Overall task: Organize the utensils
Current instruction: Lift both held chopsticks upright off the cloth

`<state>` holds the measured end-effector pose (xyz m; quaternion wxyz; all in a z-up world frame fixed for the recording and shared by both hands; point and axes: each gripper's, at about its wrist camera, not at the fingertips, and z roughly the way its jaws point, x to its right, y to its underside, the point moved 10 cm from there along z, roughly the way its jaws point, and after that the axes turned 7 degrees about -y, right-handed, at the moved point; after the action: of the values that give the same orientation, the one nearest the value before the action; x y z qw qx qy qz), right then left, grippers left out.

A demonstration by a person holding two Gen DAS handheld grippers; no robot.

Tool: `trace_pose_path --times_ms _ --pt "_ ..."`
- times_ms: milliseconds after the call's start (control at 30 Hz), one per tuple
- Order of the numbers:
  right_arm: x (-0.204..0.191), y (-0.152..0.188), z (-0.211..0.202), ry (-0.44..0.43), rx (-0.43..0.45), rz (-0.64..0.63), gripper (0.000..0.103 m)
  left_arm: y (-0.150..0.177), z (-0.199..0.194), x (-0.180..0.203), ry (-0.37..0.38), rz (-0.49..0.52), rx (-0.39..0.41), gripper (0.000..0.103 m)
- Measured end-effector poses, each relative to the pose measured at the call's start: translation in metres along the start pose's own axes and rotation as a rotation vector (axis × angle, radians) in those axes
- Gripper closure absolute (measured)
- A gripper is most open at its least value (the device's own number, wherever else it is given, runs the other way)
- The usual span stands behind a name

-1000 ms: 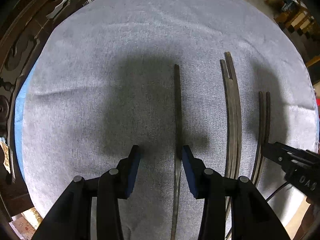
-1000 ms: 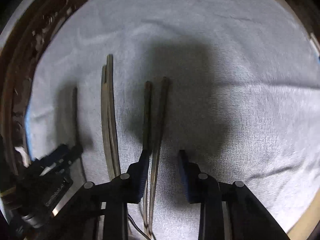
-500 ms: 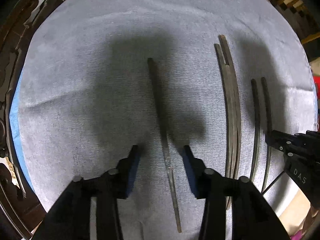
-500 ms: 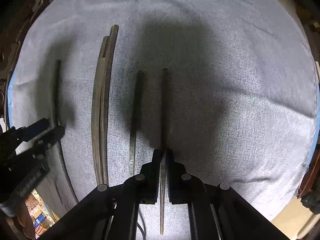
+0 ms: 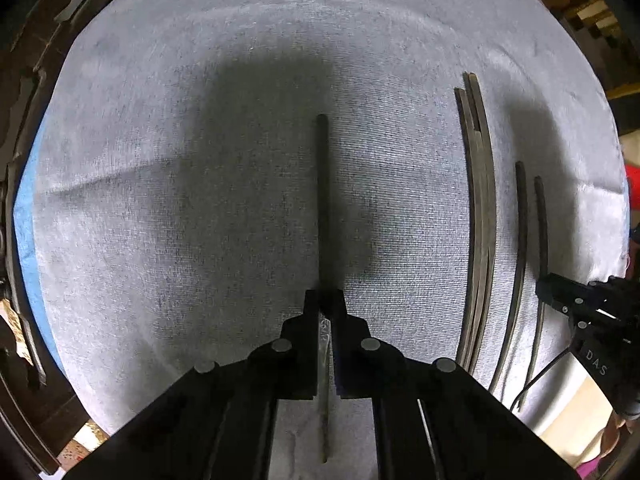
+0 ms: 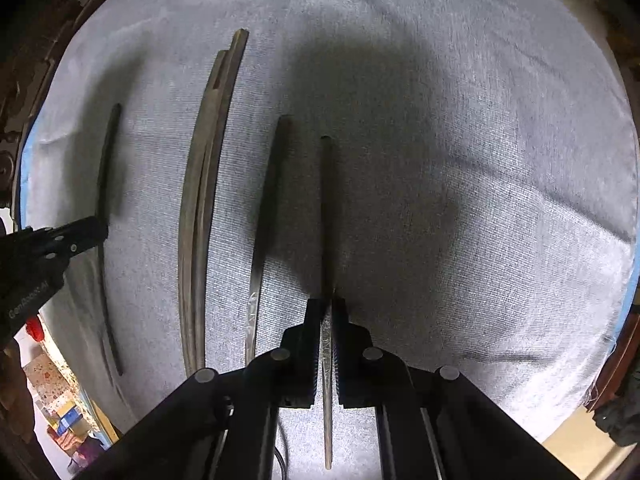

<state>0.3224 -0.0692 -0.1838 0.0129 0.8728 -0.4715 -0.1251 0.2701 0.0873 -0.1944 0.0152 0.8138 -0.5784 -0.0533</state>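
Note:
My left gripper [image 5: 325,300] is shut on a dark chopstick [image 5: 322,200] that points away over the grey cloth [image 5: 160,220]. My right gripper [image 6: 328,308] is shut on another dark chopstick [image 6: 326,208]. Its mate [image 6: 272,200] lies on the cloth just to its left. A longer brown wooden pair [image 6: 204,200] lies further left, and shows in the left wrist view [image 5: 482,220]. The left gripper's body [image 6: 44,248] and its chopstick [image 6: 105,168] show at the left edge. The right gripper's body [image 5: 588,304] shows at the right edge, beside two thin chopsticks [image 5: 520,240].
The grey cloth covers a round table with a dark carved wooden rim [image 5: 24,60]. A blue layer [image 5: 24,208] shows under the cloth at the left edge. A thin black cable [image 5: 536,380] hangs by the near right edge.
My left gripper has shut on the single chopstick, which now points straight ahead. My right gripper shut on its chopstick half a second ago and still holds it.

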Motion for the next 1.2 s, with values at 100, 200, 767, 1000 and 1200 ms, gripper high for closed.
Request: trace_pose_path --times_ms 100,200,767,1000,1200 --pt "0.0 -0.001 0.0 0.003 -0.002 -0.008 0.095 0.001 -0.005 0.011 -0.015 0.017 0.009 0.097" --pt "0.0 0.0 -0.002 -0.014 0.017 -0.001 0.095 0.003 -0.006 0.016 -0.021 0.025 0.031 0.097" --pt "0.042 0.079 -0.099 -0.235 0.45 0.125 0.097 0.088 -0.077 -0.016 0.105 -0.168 0.384 0.097" --pt "0.049 0.123 -0.145 -0.243 0.639 0.135 0.097 0.111 -0.12 -0.025 0.177 -0.237 0.59 0.098" --pt "0.05 0.16 -0.191 -0.234 0.826 0.137 0.097 0.139 -0.153 -0.035 0.181 -0.27 0.743 0.097"
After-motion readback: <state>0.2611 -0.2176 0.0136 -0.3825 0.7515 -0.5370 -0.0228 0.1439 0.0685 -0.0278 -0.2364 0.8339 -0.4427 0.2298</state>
